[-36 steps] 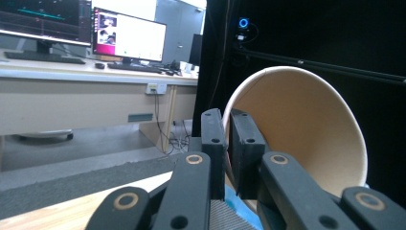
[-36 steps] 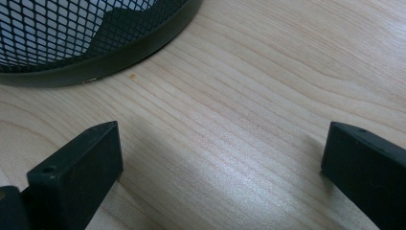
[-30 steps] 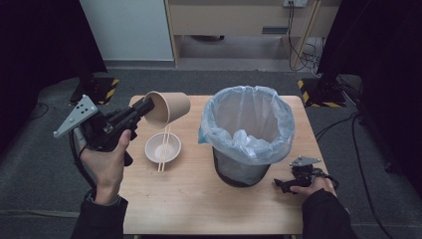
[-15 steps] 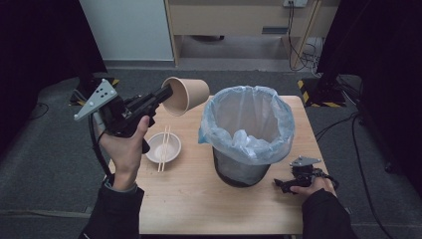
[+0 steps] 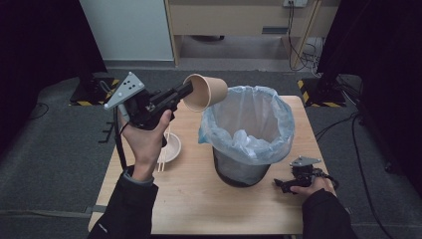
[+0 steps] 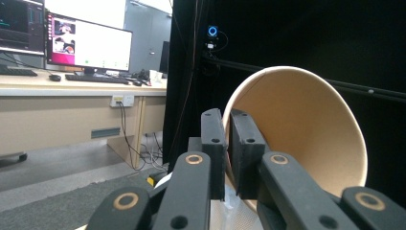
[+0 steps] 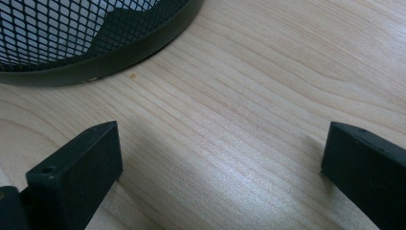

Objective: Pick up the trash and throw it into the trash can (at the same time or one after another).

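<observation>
A brown paper cup (image 5: 206, 91) hangs tipped on its side just left of the bin's rim, and my left gripper (image 5: 186, 91) is shut on its wall. In the left gripper view the cup (image 6: 306, 129) shows its bare inside, with one black jaw inside the rim and one outside, and the left gripper (image 6: 228, 158) pinches the wall. The black mesh bin (image 5: 246, 169) wears a pale blue liner (image 5: 249, 124) with crumpled stuff in it. My right gripper (image 5: 278, 185) rests on the table at the bin's right foot; the right gripper (image 7: 220, 163) is open over bare wood.
A white bowl (image 5: 173, 147) with chopsticks (image 5: 162, 158) across it lies on the wooden table (image 5: 199, 199) under my left hand. The bin's mesh base (image 7: 91, 43) stands close ahead of the right jaws. Dark floor surrounds the table.
My left hand has carried the cup up and to the right, from over the bowl to the bin's left rim. The right hand has stayed put.
</observation>
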### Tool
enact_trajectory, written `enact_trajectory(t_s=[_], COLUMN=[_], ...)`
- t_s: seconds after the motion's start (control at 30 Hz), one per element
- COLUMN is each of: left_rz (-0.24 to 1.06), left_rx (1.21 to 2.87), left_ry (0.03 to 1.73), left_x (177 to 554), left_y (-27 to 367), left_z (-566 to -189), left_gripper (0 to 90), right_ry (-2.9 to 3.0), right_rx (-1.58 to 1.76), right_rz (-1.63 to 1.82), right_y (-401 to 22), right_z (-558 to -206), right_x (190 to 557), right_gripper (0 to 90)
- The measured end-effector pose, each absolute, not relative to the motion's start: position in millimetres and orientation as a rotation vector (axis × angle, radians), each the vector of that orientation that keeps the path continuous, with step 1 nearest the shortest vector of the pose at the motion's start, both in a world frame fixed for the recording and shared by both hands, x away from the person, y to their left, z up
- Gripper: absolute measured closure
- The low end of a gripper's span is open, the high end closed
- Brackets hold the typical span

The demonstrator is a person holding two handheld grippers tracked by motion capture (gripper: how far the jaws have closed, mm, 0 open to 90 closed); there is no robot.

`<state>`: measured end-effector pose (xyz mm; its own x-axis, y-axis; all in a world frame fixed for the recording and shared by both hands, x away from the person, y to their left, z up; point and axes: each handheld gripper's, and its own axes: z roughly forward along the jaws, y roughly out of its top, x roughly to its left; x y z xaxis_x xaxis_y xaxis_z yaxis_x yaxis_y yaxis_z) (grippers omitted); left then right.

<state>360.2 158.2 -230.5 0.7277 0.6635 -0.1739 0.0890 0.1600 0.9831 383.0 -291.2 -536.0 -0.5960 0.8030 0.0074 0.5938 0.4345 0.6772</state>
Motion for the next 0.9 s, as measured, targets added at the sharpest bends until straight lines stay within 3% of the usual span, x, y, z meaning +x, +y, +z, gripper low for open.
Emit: enact_trajectory(t_s=[0.9], left_rz=[0.407], left_rx=[1.549], left_ry=[0.746], left_x=[402.4], left_y=[98.3], left_z=[-267.6], left_gripper=[85.1], right_ry=[2.376], right_rx=[1.197], right_rz=[0.935], right_y=[-291.4], right_z=[-536.2], right_x=[383.0], right_gripper=[0.4])
